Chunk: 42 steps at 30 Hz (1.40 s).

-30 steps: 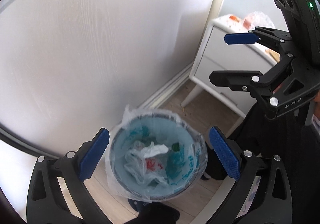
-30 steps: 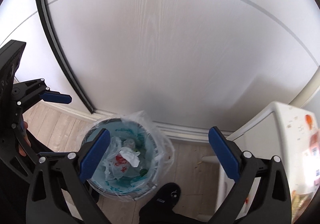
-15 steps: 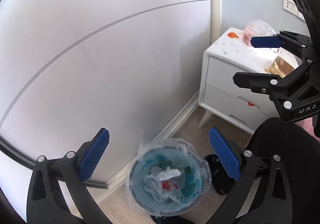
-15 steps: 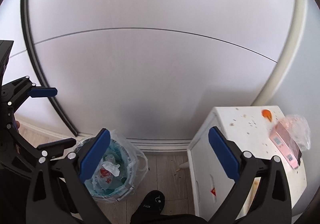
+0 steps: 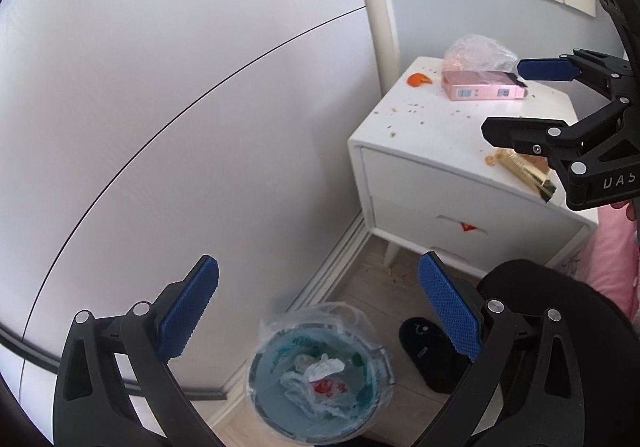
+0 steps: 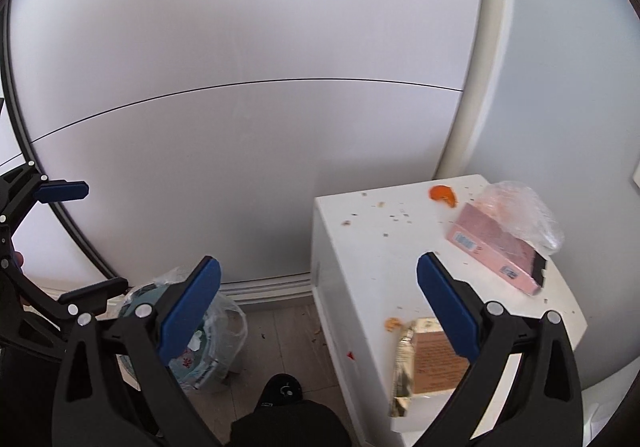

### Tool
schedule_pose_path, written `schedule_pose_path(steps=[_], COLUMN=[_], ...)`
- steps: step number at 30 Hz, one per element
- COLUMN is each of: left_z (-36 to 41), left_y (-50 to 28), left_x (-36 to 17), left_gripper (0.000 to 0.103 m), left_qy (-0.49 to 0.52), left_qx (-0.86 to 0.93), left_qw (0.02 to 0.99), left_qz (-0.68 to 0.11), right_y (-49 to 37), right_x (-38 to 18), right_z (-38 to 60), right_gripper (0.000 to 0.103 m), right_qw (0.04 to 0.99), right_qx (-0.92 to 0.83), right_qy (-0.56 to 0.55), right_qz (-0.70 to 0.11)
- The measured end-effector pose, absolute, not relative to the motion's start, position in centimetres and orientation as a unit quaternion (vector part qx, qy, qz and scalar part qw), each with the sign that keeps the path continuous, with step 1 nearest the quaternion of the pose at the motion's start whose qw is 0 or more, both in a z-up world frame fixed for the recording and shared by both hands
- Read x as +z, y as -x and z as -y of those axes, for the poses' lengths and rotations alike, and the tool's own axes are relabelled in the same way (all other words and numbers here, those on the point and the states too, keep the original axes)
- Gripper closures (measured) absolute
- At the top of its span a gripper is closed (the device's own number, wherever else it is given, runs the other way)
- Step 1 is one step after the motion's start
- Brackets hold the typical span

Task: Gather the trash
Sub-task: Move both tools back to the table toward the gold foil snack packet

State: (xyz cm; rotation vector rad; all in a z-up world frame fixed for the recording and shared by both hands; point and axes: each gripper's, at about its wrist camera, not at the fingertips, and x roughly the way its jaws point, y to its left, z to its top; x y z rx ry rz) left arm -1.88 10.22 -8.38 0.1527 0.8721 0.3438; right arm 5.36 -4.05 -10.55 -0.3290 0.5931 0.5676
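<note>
**A:** Both of your grippers have swung up and away from the bin since a second ago; then they hung right over it, now the nightstand (image 6: 400,271) fills the right view.

**B:** So where does that leave me?

**A:** Part done, I'd judge. Your lined trash bin (image 5: 320,379) on the floor already holds crumpled plastic and paper. What's left sits on the nightstand top: a pink box (image 6: 496,251) with a clear plastic bag (image 6: 520,211) bunched against it, an orange peel (image 6: 442,195) near the back edge, a gold wrapper (image 6: 404,363) lying on a brown packet (image 6: 436,367) near the front, plus scattered crumbs.

**B:** And my grippers?

**A:** Your left gripper (image 5: 320,315) is spread wide with nothing between the pads, above the bin. Your right gripper (image 6: 320,311) is just as wide and empty, hovering over the nightstand's front corner, its right finger close above the wrapper.

**B:** Next?

**A:** Probably the wrapper, being nearest. It lies flat, so you'd need to come down low to pinch it.
</note>
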Motion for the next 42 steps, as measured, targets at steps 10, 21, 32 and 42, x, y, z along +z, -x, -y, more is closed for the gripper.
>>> schedule_pose_path(steps=[10,21,32,42], left_z=[-6.9,-3.6,-1.1,-1.0], left_y=[-1.9,-6.3,-9.2,-10.2], left_x=[-6.8,-5.0,-5.0,-6.8], left_gripper=[0.006,0.006,0.006,0.006], left_qy=[-0.092,-0.099,-0.080,0.015], left_qx=[0.128,0.075,0.004,-0.089], left_qw=[0.903,0.917,0.922,0.919], left_qz=[-0.400,-0.380,-0.379,-0.384], right_y=[-5.8,-6.9,-6.6,-6.6], right_x=[-8.3,-7.2,-7.5,-11.1], right_z=[10.7,18.7,22.7,24.1], right_gripper=[0.007,0.007,0.007,0.007], right_qw=[0.928,0.944,0.942,0.901], right_qx=[0.209,0.132,0.123,0.240], right_qy=[0.136,0.115,0.082,-0.029], right_qz=[-0.276,-0.278,-0.301,-0.360])
